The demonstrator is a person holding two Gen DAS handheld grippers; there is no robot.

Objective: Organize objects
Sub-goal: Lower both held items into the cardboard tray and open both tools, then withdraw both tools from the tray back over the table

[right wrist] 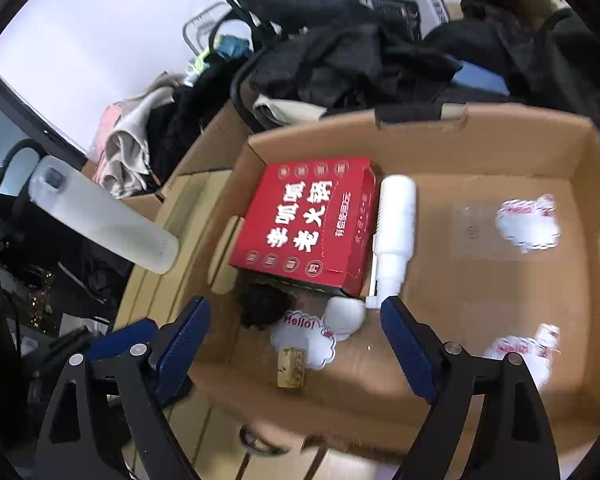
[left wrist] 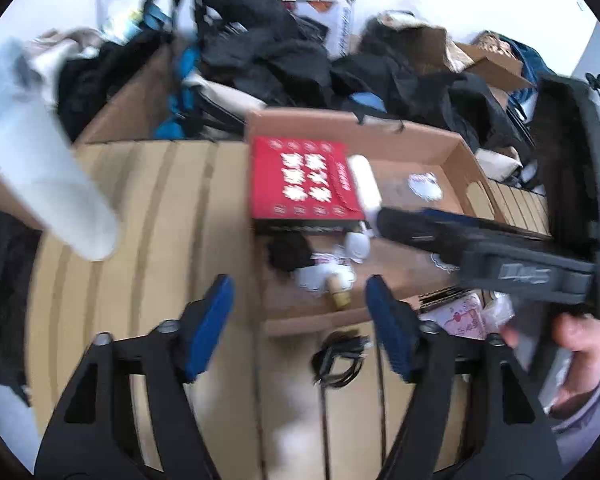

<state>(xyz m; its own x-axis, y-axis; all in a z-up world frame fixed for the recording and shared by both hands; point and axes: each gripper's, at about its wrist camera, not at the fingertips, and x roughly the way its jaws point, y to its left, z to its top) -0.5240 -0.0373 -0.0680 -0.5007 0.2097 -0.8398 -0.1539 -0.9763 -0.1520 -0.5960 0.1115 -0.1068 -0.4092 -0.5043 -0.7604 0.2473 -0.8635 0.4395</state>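
Both empty: left gripper (left wrist: 298, 322) and right gripper (right wrist: 294, 346) spread apart. White bottle (right wrist: 396, 232), twelve o'clock: probably light, stiff, slippery; best clamped mid-body.

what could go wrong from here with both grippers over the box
1. The right gripper hangs open over small loose things, the cork and white cap; closing could catch the wrong one.
2. The left gripper sits close beside it; they could collide.
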